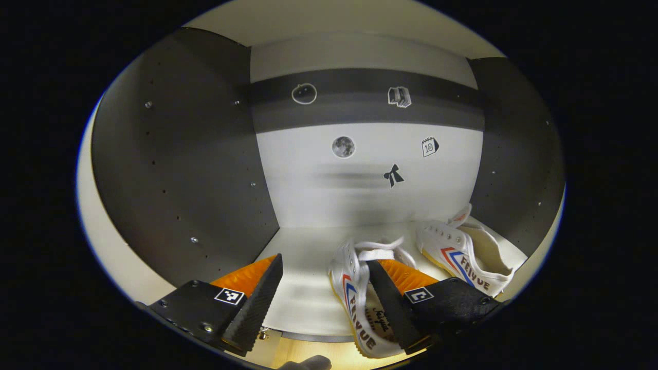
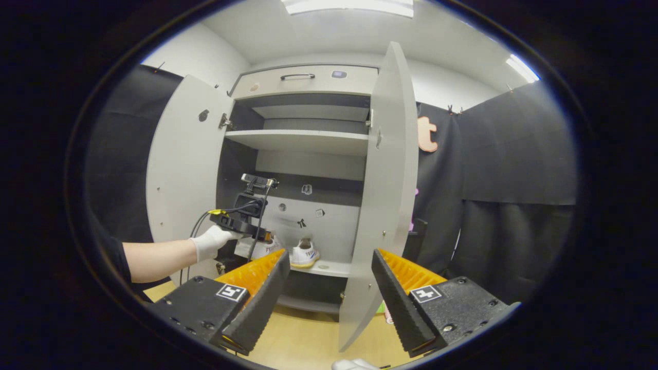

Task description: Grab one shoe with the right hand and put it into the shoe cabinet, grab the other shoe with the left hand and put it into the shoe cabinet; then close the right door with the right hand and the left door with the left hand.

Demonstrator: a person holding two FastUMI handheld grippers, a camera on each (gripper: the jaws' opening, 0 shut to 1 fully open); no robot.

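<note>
Two white shoes with red and blue stripes lie on the cabinet's pale shelf (image 1: pixel 303 303). In the left gripper view the nearer shoe (image 1: pixel 354 288) lies partly between the fingers of my left gripper (image 1: pixel 325 262) and partly behind its right finger. That gripper is open and not pressing on the shoe. The other shoe (image 1: pixel 465 257) rests at the right, by the dark side wall. In the right gripper view my right gripper (image 2: pixel 330 254) stands open and empty outside the cabinet, facing the open right door (image 2: pixel 390 180). Farther in, a gloved hand (image 2: pixel 208 242) holds the left gripper (image 2: pixel 241 226) at the shelf beside a shoe (image 2: pixel 304 254).
The left door (image 2: pixel 180 169) also stands wide open. An upper shelf (image 2: pixel 298 140) and a drawer with a handle (image 2: pixel 298 77) sit above. Stickers dot the cabinet's back panel (image 1: pixel 370 154). Wooden floor (image 2: pixel 308 339) lies below, and black cloth walls stand on both sides.
</note>
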